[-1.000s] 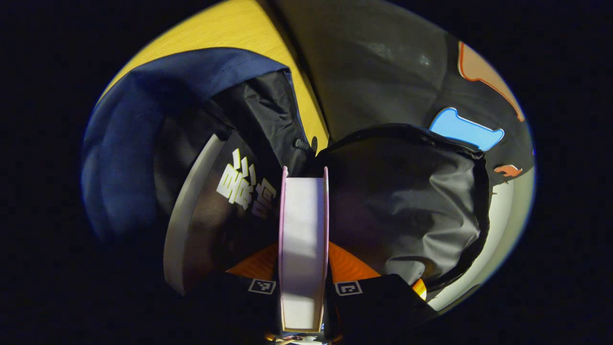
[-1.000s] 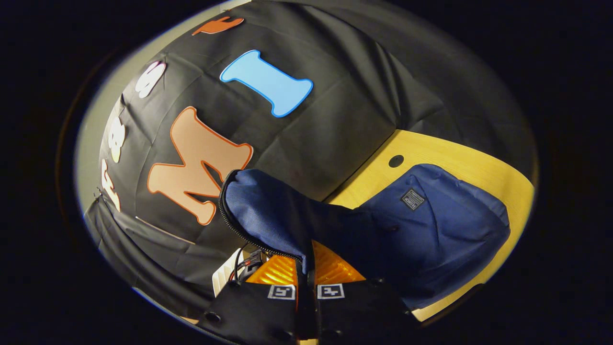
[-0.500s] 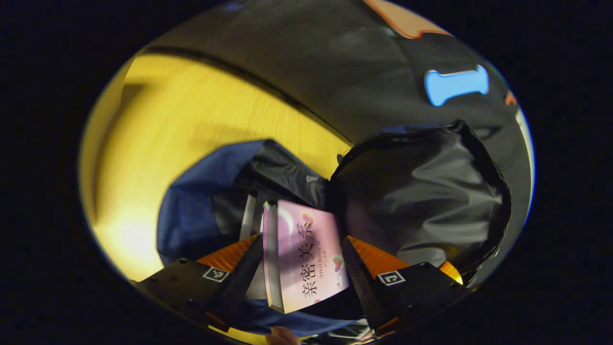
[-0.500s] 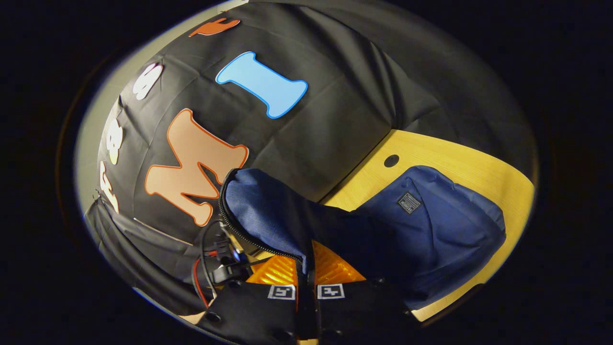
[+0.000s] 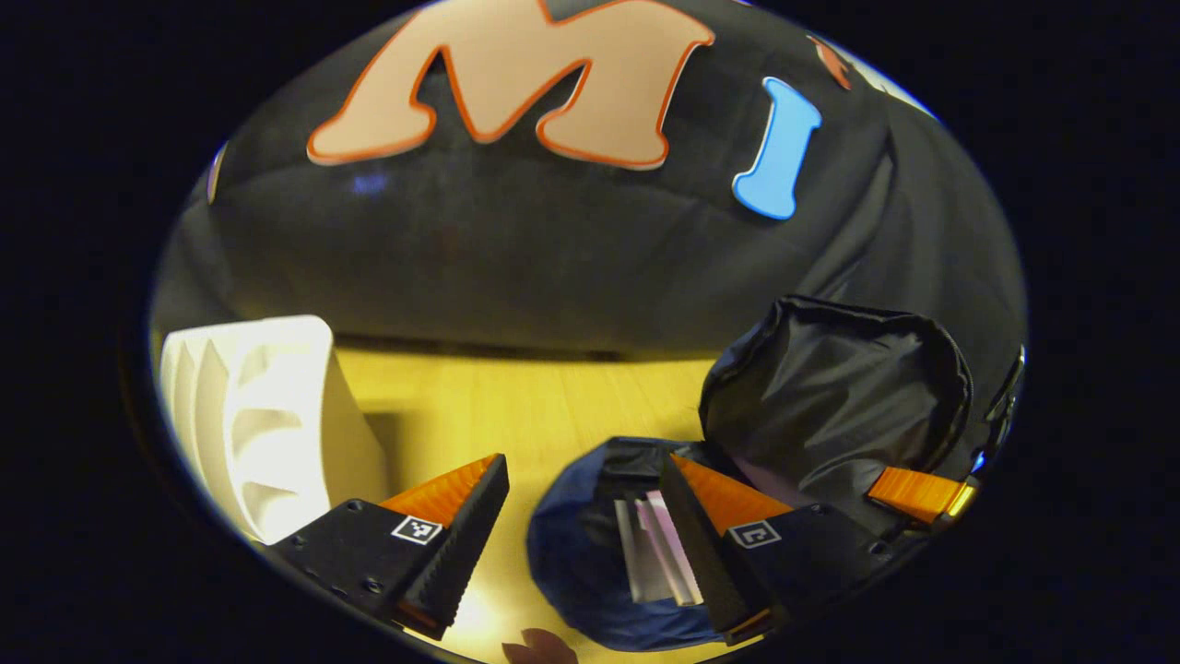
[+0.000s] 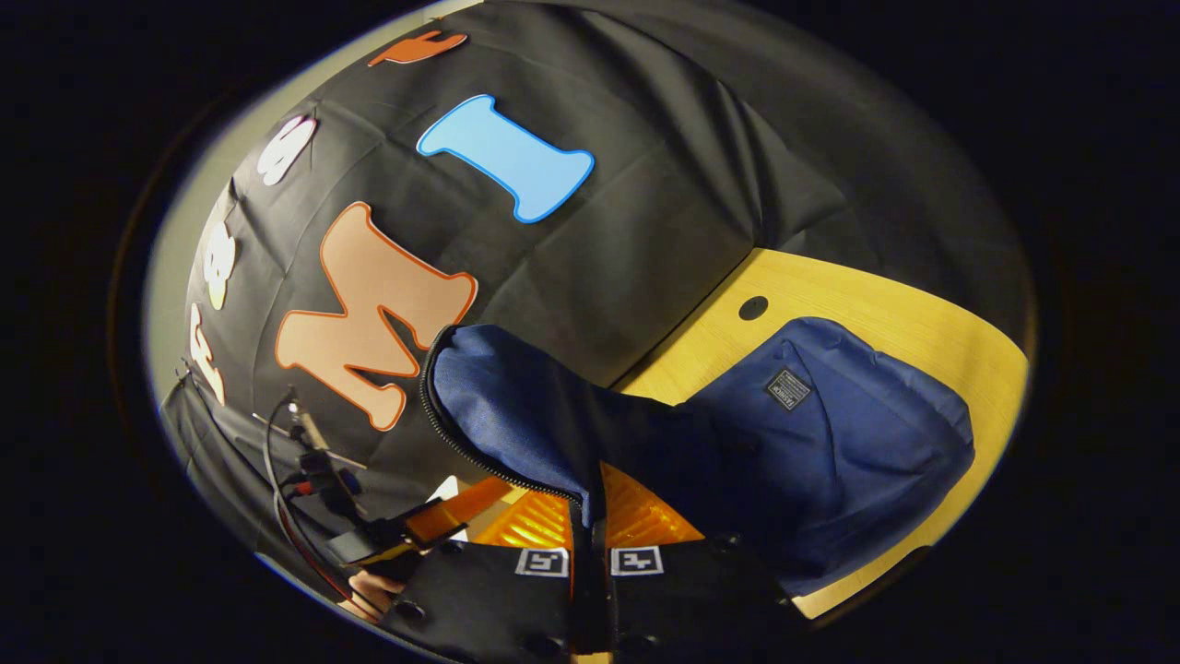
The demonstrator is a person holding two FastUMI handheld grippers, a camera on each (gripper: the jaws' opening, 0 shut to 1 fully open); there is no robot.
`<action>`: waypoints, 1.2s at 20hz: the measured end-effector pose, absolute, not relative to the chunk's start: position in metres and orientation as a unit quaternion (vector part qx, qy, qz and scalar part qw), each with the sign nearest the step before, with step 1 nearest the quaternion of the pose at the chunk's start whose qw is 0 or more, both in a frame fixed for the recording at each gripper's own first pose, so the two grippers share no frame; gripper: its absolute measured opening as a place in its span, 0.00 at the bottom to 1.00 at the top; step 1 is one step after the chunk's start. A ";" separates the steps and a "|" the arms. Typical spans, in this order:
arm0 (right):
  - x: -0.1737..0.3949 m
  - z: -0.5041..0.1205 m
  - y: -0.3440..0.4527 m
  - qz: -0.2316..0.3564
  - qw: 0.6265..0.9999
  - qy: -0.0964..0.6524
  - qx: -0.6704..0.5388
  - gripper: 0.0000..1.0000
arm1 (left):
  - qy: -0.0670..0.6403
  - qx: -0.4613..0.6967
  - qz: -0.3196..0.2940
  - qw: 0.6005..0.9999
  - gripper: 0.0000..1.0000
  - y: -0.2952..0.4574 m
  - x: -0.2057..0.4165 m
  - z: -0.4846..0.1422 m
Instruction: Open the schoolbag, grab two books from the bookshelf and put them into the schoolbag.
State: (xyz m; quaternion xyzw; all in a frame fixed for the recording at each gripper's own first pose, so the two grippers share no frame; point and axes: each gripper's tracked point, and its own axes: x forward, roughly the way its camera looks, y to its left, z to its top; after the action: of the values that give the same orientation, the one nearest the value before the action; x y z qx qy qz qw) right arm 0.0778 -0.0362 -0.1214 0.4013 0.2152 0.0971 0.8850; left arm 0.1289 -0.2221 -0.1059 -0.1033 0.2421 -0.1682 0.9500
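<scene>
At the lower middle of the left gripper view the bag (image 5: 590,590) lies on the tabletop (image 5: 516,406) with its mouth agape, and the edges of two books (image 5: 656,549) show inside it, standing on edge. The left tool (image 5: 581,544) hangs above that mouth, spread wide and holding nothing. At the left edge stands the white shelf (image 5: 263,415). In the right gripper view the right tool (image 6: 588,530) is at the bottom centre, closed tight on the flap (image 6: 516,415), both fingers pinching the cloth just beside the zip so the flap stands lifted. The bag is soft cloth and I'd judge it will slump once let go; the flap's hem near the zip seems the surest hold. The books look stiff and light, best taken across the covers. The left tool tips down and forward; the right points up along the raised flap.
</scene>
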 end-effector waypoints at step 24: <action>0.050 -0.108 0.029 0.140 0.953 0.211 0.164 0.77 | 0.022 -0.066 -0.033 0.997 0.93 -0.030 0.063 0.065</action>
State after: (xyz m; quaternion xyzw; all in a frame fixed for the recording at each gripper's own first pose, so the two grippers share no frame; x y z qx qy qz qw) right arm 0.0499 0.0286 -0.1080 0.1643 0.2110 0.1404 0.9533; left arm 0.0632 -0.0304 0.0651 -0.0660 0.0224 -0.0331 0.9970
